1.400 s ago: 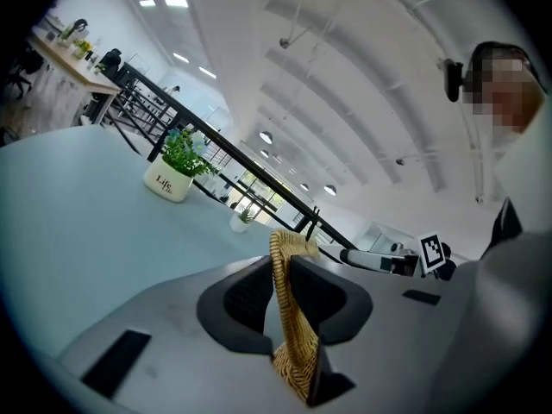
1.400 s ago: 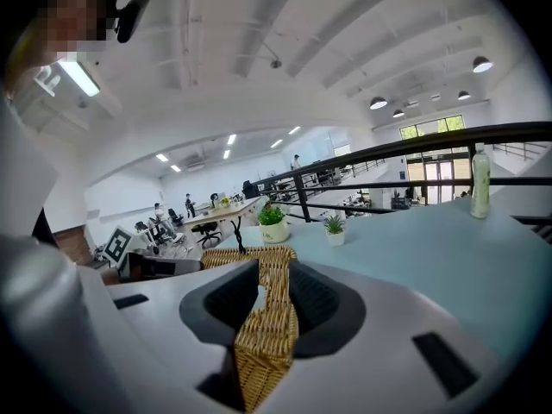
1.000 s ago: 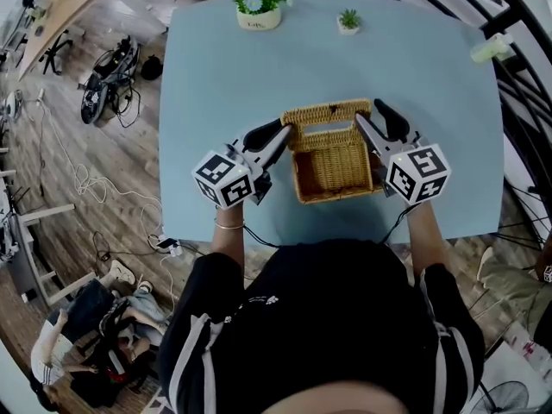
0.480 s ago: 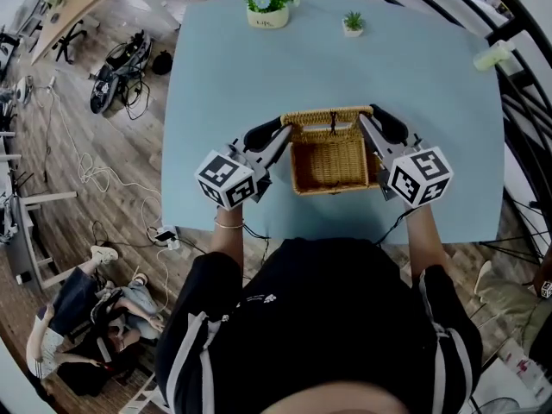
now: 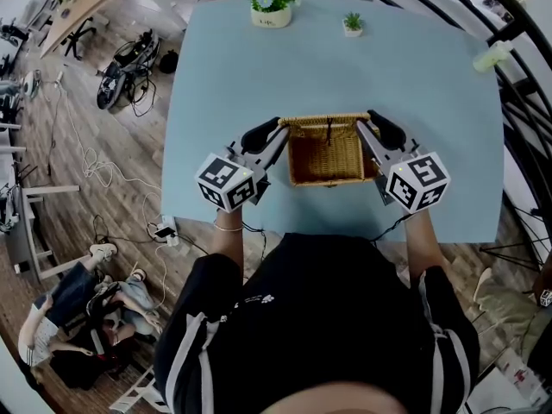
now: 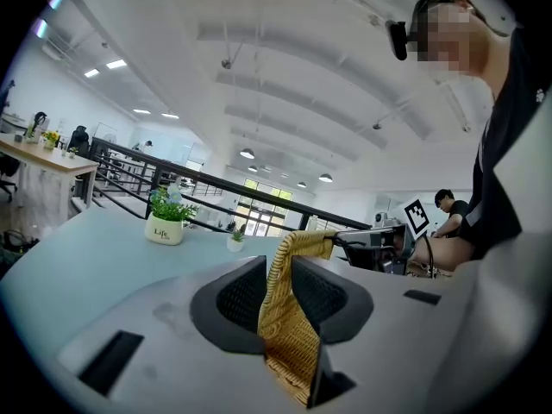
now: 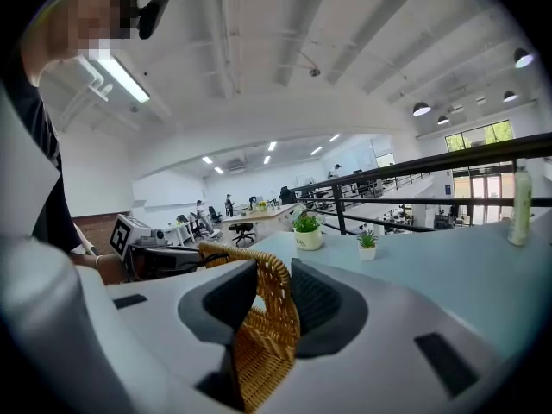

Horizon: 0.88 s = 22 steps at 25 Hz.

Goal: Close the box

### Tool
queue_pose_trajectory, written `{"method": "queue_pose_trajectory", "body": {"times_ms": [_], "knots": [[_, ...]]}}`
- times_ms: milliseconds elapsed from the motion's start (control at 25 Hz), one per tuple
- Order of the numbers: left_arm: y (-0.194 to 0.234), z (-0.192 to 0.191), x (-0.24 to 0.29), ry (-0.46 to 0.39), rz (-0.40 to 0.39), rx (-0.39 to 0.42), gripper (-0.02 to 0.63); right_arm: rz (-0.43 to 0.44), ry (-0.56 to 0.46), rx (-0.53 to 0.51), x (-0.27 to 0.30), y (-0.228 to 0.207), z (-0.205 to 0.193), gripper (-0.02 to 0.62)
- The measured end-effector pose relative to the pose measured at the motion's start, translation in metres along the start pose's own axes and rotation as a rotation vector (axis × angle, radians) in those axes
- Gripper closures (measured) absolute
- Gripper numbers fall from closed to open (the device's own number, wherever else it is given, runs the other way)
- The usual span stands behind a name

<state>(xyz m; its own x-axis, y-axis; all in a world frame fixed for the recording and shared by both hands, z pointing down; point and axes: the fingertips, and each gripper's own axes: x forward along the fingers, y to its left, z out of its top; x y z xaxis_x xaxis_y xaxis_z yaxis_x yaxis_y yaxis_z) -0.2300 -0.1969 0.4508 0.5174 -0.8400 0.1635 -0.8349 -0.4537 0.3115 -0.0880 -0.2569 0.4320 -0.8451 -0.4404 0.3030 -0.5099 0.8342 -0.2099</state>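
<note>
A wicker box [image 5: 330, 158] sits mid-table in the head view, its inside still showing. Its lid [image 5: 328, 121] stands up along the far rim, seen nearly edge-on. My left gripper [image 5: 278, 133] grips the lid's left end; its jaws are opening slightly, with the lid's woven edge [image 6: 289, 335] still between the pads [image 6: 237, 296]. My right gripper [image 5: 369, 128] is shut on the lid's right end, and the rounded wicker rim [image 7: 267, 335] sits between its pads [image 7: 315, 304].
The blue table [image 5: 224, 76] carries a flowering plant in a white pot [image 5: 271, 9], a small potted plant [image 5: 352, 24] at the far edge and a pale bottle [image 5: 492, 56] at the far right. Black railings run past the right side. Cables and gear lie on the floor at left.
The lid has swung from leaning back behind the box to standing nearly upright. Both grippers moved with it, keeping hold of its ends.
</note>
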Motion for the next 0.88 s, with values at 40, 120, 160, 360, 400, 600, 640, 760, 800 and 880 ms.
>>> {"method": "queue_pose_trajectory", "body": {"times_ms": [40, 120, 160, 360, 400, 600, 640, 760, 800, 880], "knots": [[-0.001, -0.001, -0.001, -0.001, 0.007, -0.001, 0.531, 0.003, 0.001, -0.003, -0.002, 0.001, -0.001, 0.471], [-0.003, -0.003, -0.003, -0.001, 0.021, -0.004, 0.528, 0.008, 0.004, -0.008, -0.004, 0.003, -0.003, 0.469], [-0.004, -0.005, -0.004, -0.001, 0.028, -0.006, 0.526, 0.01, 0.005, -0.009, -0.005, 0.004, -0.005, 0.468], [-0.009, -0.01, -0.012, 0.0, 0.063, -0.014, 0.52, 0.015, 0.012, -0.009, -0.014, 0.012, -0.011, 0.462], [-0.011, -0.011, -0.014, 0.001, 0.071, -0.013, 0.518, 0.018, 0.013, -0.008, -0.016, 0.013, -0.012, 0.462], [-0.018, -0.017, -0.021, 0.014, 0.11, 0.011, 0.514, 0.033, 0.021, 0.004, -0.026, 0.02, -0.019, 0.459], [-0.019, -0.019, -0.022, 0.019, 0.118, 0.015, 0.512, 0.037, 0.022, 0.009, -0.028, 0.021, -0.021, 0.459], [-0.022, -0.023, -0.025, 0.028, 0.141, 0.019, 0.509, 0.046, 0.024, 0.027, -0.033, 0.023, -0.026, 0.463], [-0.023, -0.024, -0.026, 0.029, 0.149, 0.02, 0.508, 0.05, 0.025, 0.031, -0.034, 0.024, -0.027, 0.463], [-0.024, -0.028, -0.029, 0.03, 0.168, 0.02, 0.507, 0.057, 0.03, 0.034, -0.036, 0.027, -0.03, 0.465]]}}
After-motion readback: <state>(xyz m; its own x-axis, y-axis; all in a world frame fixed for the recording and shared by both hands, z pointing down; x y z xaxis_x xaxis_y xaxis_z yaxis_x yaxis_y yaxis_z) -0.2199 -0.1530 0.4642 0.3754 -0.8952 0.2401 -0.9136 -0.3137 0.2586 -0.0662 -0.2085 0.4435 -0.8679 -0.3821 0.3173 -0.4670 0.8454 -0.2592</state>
